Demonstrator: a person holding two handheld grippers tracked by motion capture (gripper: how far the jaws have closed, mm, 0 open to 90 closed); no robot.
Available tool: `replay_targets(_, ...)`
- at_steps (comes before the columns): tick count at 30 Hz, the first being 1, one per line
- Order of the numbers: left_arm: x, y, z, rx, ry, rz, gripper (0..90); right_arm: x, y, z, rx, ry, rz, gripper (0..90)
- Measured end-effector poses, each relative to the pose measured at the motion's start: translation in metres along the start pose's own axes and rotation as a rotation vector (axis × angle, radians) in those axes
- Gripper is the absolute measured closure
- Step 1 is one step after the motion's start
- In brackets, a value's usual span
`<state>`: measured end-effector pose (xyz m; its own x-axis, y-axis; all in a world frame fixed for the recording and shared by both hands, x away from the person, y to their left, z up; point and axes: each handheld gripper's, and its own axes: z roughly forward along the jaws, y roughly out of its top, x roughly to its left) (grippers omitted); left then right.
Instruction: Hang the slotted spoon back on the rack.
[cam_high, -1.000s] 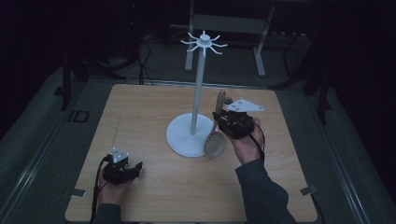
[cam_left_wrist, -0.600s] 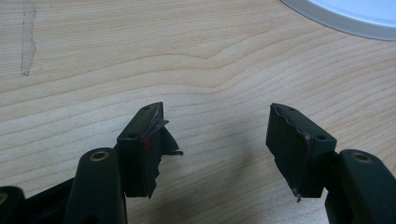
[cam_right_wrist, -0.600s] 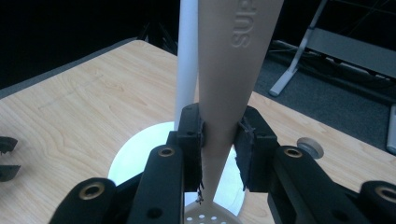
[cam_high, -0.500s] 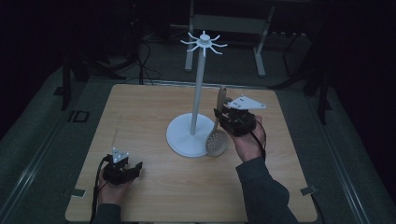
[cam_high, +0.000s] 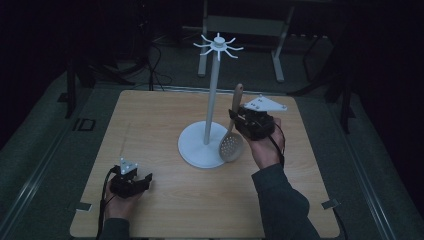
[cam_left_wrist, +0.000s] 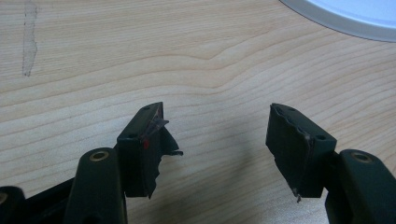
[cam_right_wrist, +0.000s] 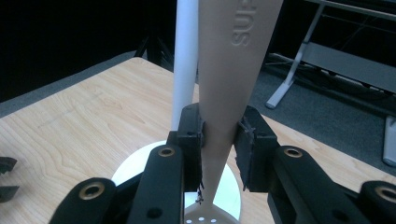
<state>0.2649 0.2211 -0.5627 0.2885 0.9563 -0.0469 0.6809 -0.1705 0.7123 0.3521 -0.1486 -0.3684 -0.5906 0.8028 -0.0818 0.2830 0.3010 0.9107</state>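
Spoon (cam_right_wrist: 224, 116) between the right claw (cam_right_wrist: 219, 140) pads: matt beige, smooth, looks plastic, embossed letters. Pole (cam_right_wrist: 184, 60) just behind that claw: smooth white, slight sheen. Table (cam_left_wrist: 196, 60) under the left claw (cam_left_wrist: 217, 140): pale wood grain, matt. Claw arms black, matt; pad (cam_left_wrist: 294, 140) edges frayed.

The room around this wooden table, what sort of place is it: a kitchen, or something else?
Probably a lab or recording studio, not a kitchen. The wooden table stands alone in a dark room, with cables on the floor and a metal frame behind it. A person works a slotted spoon using handheld grippers.
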Motion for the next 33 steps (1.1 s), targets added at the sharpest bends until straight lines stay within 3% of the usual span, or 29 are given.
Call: replay_targets(33, 0.0, 0.0, 0.0, 0.003, 0.0, 0.002, 37.9, -0.007, 0.04, -0.005, -0.078, -0.008, 0.026, 73.1)
